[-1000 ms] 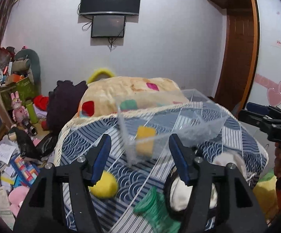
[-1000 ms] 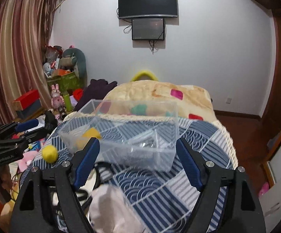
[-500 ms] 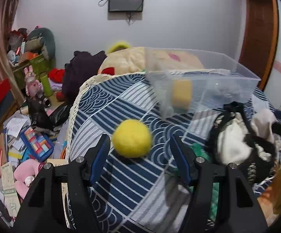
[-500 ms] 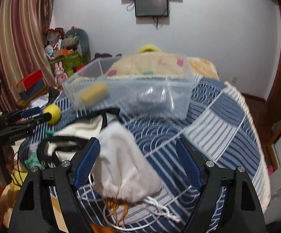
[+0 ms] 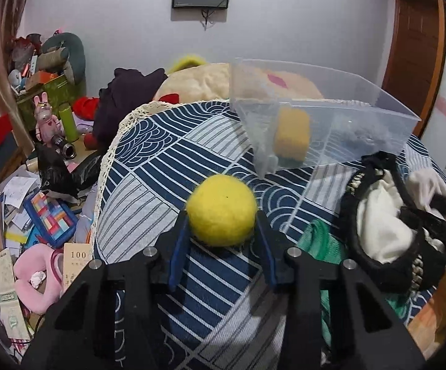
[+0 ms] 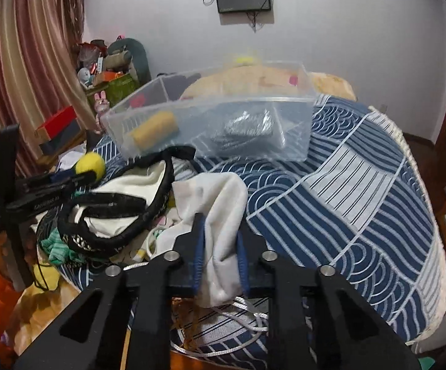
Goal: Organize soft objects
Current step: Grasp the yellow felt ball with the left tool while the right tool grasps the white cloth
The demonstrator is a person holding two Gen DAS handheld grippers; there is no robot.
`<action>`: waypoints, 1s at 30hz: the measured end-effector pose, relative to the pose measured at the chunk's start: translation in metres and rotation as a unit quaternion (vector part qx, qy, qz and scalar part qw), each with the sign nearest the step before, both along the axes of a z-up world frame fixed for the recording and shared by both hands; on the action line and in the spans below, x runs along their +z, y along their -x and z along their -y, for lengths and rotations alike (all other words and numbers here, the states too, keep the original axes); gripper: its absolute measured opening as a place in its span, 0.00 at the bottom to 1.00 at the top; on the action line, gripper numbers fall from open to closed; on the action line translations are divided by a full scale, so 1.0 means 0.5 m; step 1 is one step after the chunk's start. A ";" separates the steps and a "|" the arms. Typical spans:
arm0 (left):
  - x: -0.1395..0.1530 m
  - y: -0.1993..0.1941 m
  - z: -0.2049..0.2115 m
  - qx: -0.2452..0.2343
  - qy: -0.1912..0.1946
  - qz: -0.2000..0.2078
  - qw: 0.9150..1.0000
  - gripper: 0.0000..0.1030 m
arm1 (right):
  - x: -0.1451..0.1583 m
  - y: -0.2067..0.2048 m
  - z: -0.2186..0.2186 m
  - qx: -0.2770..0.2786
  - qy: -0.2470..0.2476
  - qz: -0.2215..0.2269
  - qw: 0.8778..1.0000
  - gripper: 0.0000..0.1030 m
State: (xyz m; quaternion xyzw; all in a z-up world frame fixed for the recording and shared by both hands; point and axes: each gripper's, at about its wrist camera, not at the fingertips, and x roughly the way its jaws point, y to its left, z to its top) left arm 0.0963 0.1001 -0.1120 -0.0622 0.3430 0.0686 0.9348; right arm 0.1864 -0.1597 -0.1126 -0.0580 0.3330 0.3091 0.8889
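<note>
My left gripper is shut on a yellow felt ball, on the blue patterned bedspread. The ball also shows in the right wrist view with the left gripper. My right gripper is shut on a white drawstring cloth bag. A clear plastic bin stands beyond, holding a yellow sponge and a dark silvery item. A white cloth bag with black straps lies to the ball's right.
A green knitted item lies under the black-strapped bag. A beige quilt and dark clothes lie behind the bin. The floor at left is cluttered with toys, papers and boxes. A brown door is at right.
Both grippers moved down and forward and shut: the left on the yellow ball, the right on the white drawstring bag. Both were open before.
</note>
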 end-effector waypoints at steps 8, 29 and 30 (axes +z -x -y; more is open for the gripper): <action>0.048 0.026 0.033 -0.024 0.000 0.034 0.999 0.40 | 0.036 -0.003 0.029 -0.036 -0.014 0.032 0.999 0.11; 0.191 -0.031 0.067 -0.056 0.017 0.119 0.991 0.40 | 0.216 -0.062 -0.012 -0.074 -0.068 0.157 0.983 0.11; 0.193 -0.038 0.067 -0.057 0.018 0.119 0.991 0.40 | 0.219 -0.069 -0.022 -0.072 -0.064 0.159 0.983 0.11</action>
